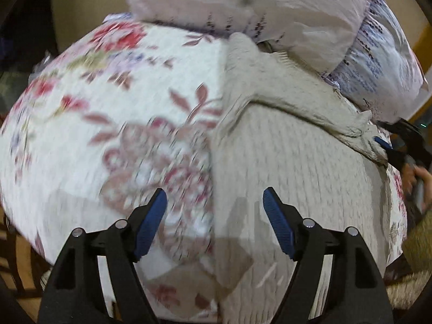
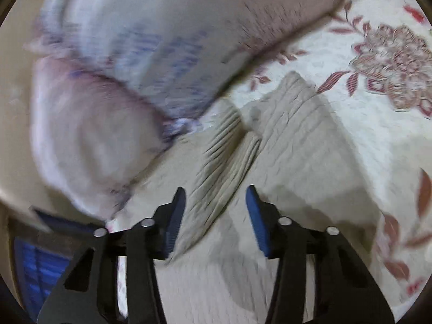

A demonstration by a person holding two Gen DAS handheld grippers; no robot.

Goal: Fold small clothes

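Note:
A beige knitted sweater (image 1: 294, 167) lies flat on a floral bedspread (image 1: 113, 108). One sleeve (image 1: 305, 108) is folded across its upper part. My left gripper (image 1: 214, 198) is open and empty, hovering over the sweater's left edge. My right gripper (image 2: 216, 197) is open, its jaws either side of the ribbed sleeve cuff (image 2: 221, 167), not closed on it. The right gripper also shows in the left wrist view (image 1: 383, 144), at the sleeve end on the sweater's right side. The sweater's body (image 2: 305, 156) spreads to the right in the right wrist view.
Lilac-and-white patterned pillows (image 1: 270, 13) lie stacked against the sweater's far edge, also seen in the right wrist view (image 2: 151, 40). The bedspread (image 2: 378, 54) extends right of the sweater. A blue striped item (image 2: 40, 264) sits beyond the bed edge. A person's hand (image 1: 415, 183) holds the right gripper.

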